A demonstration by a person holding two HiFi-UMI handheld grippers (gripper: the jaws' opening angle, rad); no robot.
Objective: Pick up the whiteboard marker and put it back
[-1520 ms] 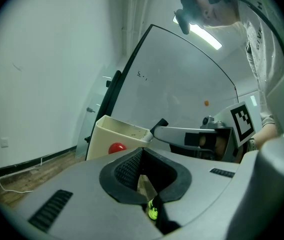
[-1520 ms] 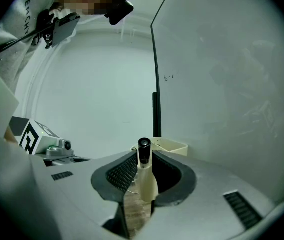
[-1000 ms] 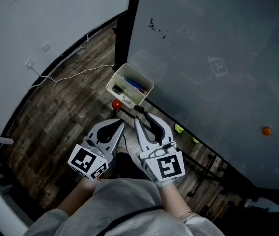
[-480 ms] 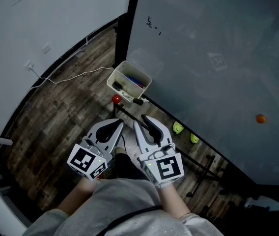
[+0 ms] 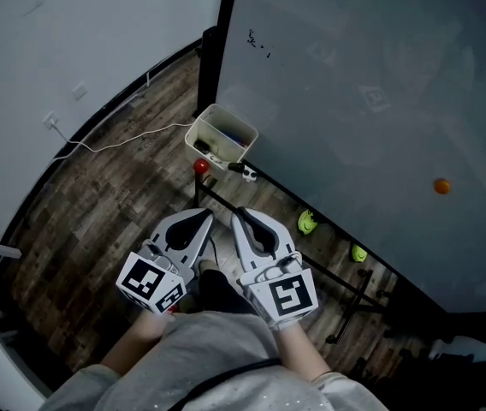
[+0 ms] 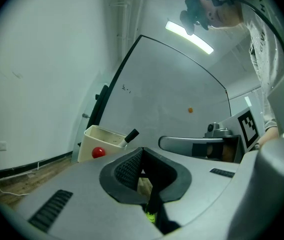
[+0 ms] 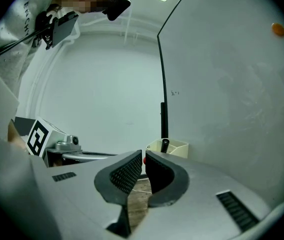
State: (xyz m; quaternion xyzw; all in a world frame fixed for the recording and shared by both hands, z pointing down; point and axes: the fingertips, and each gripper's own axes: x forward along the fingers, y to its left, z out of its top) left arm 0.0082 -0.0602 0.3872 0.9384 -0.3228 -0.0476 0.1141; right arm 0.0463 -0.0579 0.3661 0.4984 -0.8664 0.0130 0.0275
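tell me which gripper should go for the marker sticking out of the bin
Right, probably. The right gripper points almost straight at the marker on the bin edge nearest the board; the left gripper sits further aside. Both are shut and empty, so either must open first.

Head view looks steeply down; both gripper views share the bin (image 5: 200,134).
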